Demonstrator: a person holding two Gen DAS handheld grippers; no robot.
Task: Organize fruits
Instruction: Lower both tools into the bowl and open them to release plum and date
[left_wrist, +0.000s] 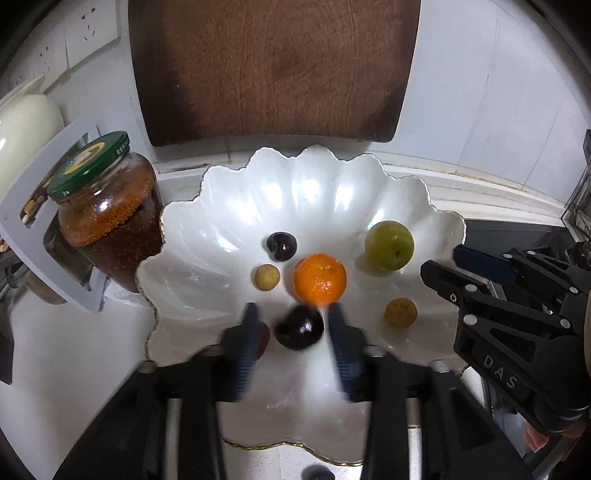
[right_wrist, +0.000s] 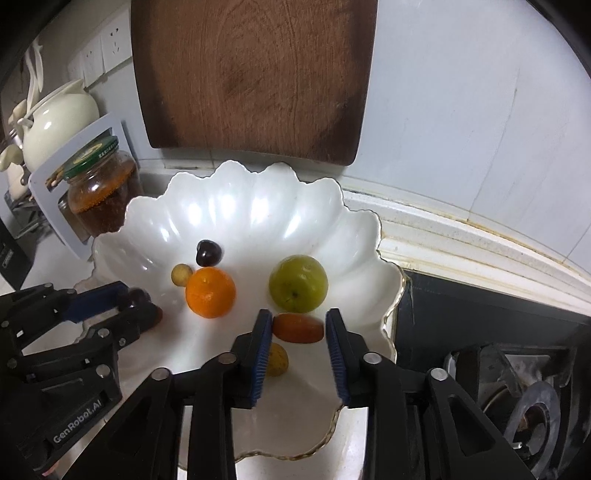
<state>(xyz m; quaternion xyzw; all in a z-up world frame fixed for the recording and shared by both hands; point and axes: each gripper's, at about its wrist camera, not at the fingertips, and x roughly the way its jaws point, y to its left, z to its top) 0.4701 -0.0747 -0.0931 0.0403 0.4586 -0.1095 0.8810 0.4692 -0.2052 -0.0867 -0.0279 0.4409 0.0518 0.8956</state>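
The left gripper (left_wrist: 291, 314) is over the near part of the scalloped white bowl (left_wrist: 321, 173), jaws apart, with a dark plum (left_wrist: 300, 326) lying between the blue pads; a gap shows on each side of the fruit, so nothing is gripped. The right gripper (right_wrist: 299, 321) is over the bowl's right near part, jaws likewise parted around a reddish oblong fruit (right_wrist: 298, 328); the pads stand just beside its ends, and contact cannot be confirmed. Inside the bowl, an orange (left_wrist: 320, 279) sits at the centre, a second dark plum (left_wrist: 281, 246) and a small tan fruit (left_wrist: 266, 277) lie to its left rear, a green fruit (left_wrist: 389, 250) sits to its right, and another tan fruit (left_wrist: 401, 312) rests near the right rim. A jar with a green lid (left_wrist: 107, 210) stands just left of the bowl, a wooden cutting board (left_wrist: 273, 70) leans on the wall behind it, and a stove burner (right_wrist: 532, 413) lies to its right.
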